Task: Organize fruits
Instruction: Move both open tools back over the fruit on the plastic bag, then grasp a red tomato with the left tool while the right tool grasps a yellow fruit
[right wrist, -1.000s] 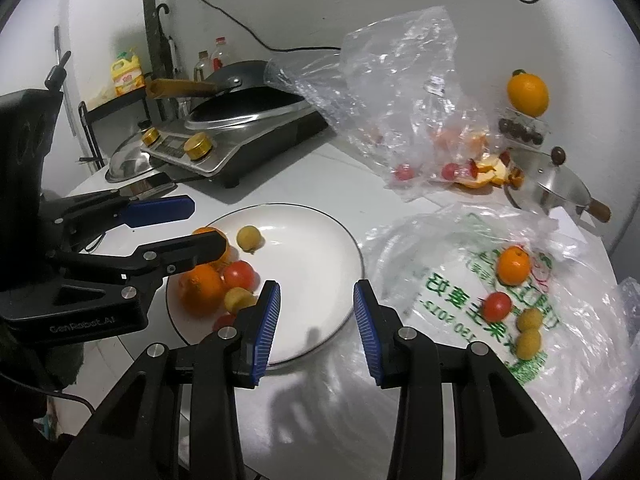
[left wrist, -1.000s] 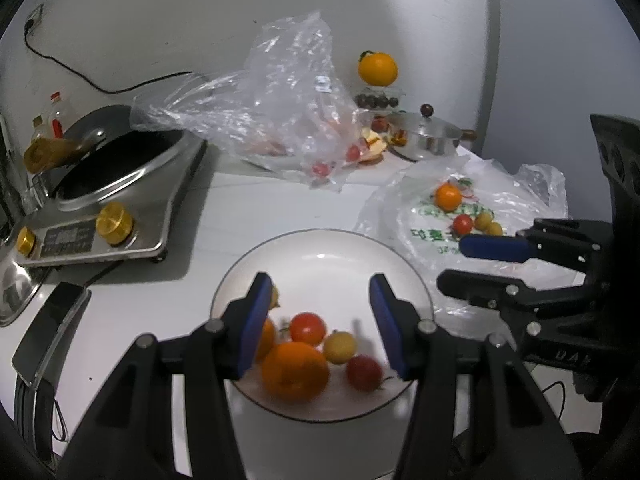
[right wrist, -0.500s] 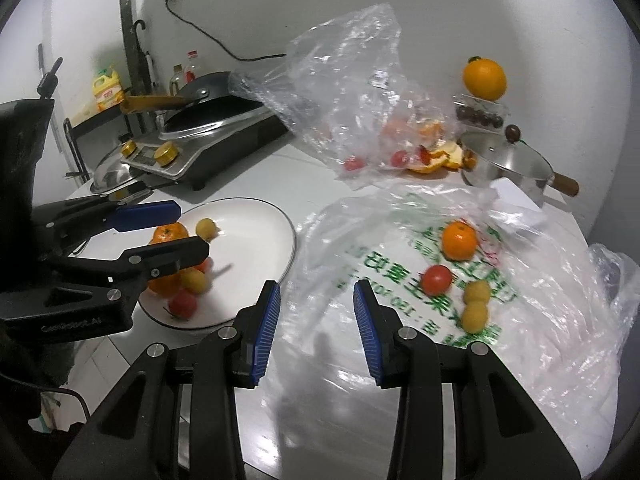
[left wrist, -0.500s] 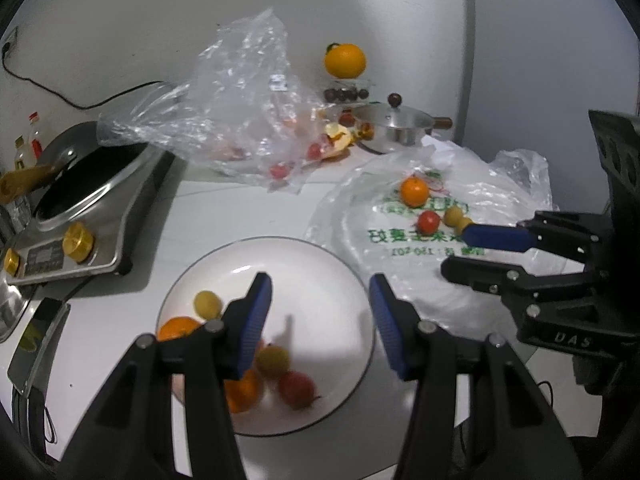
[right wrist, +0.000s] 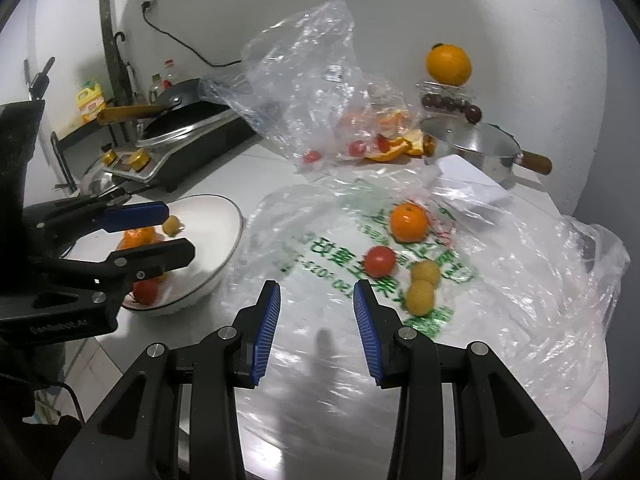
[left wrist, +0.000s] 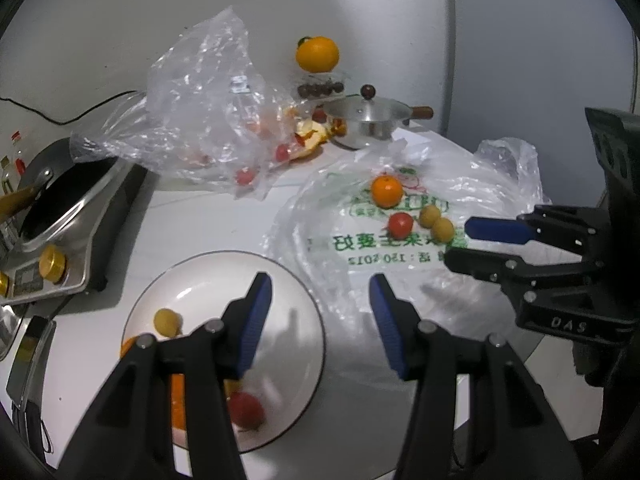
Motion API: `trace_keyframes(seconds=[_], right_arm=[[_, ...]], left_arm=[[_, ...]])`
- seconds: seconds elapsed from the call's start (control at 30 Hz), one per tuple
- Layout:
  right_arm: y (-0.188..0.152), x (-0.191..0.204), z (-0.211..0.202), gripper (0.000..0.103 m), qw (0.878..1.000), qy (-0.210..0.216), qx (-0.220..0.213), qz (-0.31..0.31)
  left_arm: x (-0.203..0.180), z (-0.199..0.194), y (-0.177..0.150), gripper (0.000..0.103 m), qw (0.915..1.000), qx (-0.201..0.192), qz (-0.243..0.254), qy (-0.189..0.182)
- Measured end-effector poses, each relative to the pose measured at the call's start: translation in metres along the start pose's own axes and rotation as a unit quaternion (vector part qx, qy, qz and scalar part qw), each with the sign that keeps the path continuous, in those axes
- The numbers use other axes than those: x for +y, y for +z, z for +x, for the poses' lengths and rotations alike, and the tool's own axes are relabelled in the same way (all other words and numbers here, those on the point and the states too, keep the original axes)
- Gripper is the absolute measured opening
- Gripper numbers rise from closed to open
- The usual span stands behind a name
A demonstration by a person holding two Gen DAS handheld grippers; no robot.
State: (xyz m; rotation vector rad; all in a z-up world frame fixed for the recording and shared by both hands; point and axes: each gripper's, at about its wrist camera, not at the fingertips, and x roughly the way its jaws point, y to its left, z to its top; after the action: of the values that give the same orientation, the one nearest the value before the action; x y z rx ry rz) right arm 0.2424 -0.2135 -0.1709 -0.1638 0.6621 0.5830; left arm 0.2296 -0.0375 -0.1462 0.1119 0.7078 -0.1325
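Both grippers are hanging empty w/ jaws apart: left gripper (left wrist: 320,320) bottom center over the plate (left wrist: 296,280) rim, right gripper (right wrist: 316,328) over the printed bag (right wrist: 520,320). Four fruits are sitting on it center-right: orange (right wrist: 409,222), tomato (right wrist: 379,261), two yellow ones. Probably fetching the next piece; needs centring jaws around one fruit w/o pinching plastic.

Bare plastic sheet (right wrist: 320,380) lies open up to the fruits (right wrist: 404,256); the pot (right wrist: 476,148) and crumpled bag (right wrist: 304,80) block behind.
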Motion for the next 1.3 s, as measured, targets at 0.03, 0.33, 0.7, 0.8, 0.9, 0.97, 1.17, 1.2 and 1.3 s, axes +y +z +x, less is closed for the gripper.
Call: trace_keyframes(seconds=[0.03,0.33,0.7,0.8,0.9,0.97,1.17,1.2,1.3], right_arm=[[-0.001,-0.004,0.0,0.04,1.0,-0.002,0.001,0.002],[-0.007,-0.033,0.005,0.04,1.0,-0.02,0.012,0.012],[-0.004,-0.057,0.029,0.04,0.999,-0.029,0.035,0.02],[-0.003,-0.06,0.034,0.04,0.999,-0.028,0.041,0.02],[-0.002,-0.064,0.04,0.04,0.998,-0.028,0.049,0.016],[-0.001,-0.065,0.044,0.04,0.998,-0.029,0.054,0.015],[-0.002,-0.069,0.057,0.04,0.997,-0.026,0.073,0.011],[-0.003,-0.07,0.058,0.04,0.997,-0.025,0.076,0.012],[-0.003,-0.072,0.06,0.032,0.996,-0.028,0.078,0.011]], left_arm=[[-0.002,0.002,0.001,0.052,1.0,0.001,0.001,-0.001],[-0.016,0.021,0.008,0.052,0.9999,0.014,0.006,-0.008],[-0.023,0.045,0.016,0.052,0.9996,0.023,0.006,-0.017],[-0.025,0.052,0.018,0.052,0.9995,0.024,0.004,-0.021],[-0.027,0.057,0.021,0.052,0.9993,0.026,0.006,-0.025],[-0.029,0.061,0.022,0.052,0.9992,0.028,0.009,-0.026],[-0.035,0.067,0.028,0.052,0.9991,0.029,0.017,-0.027],[-0.036,0.068,0.029,0.052,0.999,0.029,0.019,-0.028],[-0.038,0.07,0.031,0.052,0.9989,0.029,0.021,-0.029]])
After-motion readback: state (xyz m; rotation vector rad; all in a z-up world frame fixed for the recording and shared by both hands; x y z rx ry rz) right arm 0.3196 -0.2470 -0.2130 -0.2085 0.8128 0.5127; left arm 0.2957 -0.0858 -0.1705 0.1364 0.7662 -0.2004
